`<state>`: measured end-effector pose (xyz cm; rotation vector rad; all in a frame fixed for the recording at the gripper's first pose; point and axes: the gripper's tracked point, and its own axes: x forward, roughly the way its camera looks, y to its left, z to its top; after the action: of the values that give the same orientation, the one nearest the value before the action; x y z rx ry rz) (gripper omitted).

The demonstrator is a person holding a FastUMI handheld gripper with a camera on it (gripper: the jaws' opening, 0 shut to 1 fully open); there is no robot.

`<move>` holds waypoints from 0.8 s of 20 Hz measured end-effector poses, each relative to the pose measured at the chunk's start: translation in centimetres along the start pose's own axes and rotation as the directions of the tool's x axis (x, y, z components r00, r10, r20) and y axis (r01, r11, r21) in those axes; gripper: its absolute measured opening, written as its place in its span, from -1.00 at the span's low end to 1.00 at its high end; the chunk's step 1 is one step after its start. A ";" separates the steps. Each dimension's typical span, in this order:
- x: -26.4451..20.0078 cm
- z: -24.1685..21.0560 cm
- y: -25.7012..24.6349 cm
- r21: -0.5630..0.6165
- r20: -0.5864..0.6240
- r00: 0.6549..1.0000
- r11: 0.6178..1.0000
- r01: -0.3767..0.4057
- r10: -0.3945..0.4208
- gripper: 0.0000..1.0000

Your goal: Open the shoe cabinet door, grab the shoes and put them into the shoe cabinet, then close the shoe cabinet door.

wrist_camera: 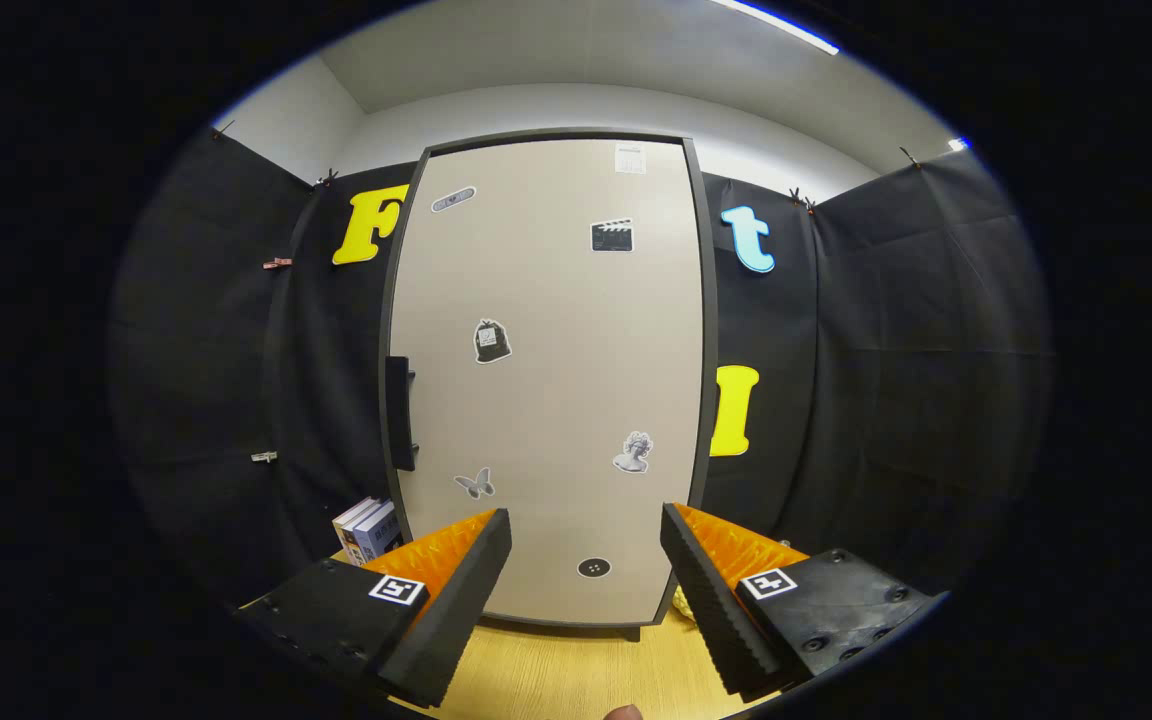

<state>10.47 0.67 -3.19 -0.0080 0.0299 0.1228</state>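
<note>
A tall beige shoe cabinet (548, 380) stands straight ahead on the wooden table (556, 675), its door closed and dotted with small stickers. A dark handle (398, 412) runs down the door's left edge. My gripper (586, 540) is open, a short way in front of the door's lower part, with nothing between its fingers. A yellowish object (682, 603) peeks out by the cabinet's lower right corner, mostly hidden behind the right finger; I cannot tell what it is.
A few books (366, 528) stand upright left of the cabinet's base, beyond the left finger. Black cloth walls close in behind and on both sides. A fingertip of the person (622, 712) shows just below the fingers.
</note>
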 end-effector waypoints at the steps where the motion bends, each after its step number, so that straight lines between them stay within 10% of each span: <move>1: 0.0 0.0 0.1 0.003 0.000 1.000 1.000 -0.014 0.014 0.97; 16: -2.0 -0.1 0.6 0.022 -0.016 0.991 0.991 -0.131 0.131 0.97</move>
<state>8.44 0.99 -3.24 0.0137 0.0489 0.2537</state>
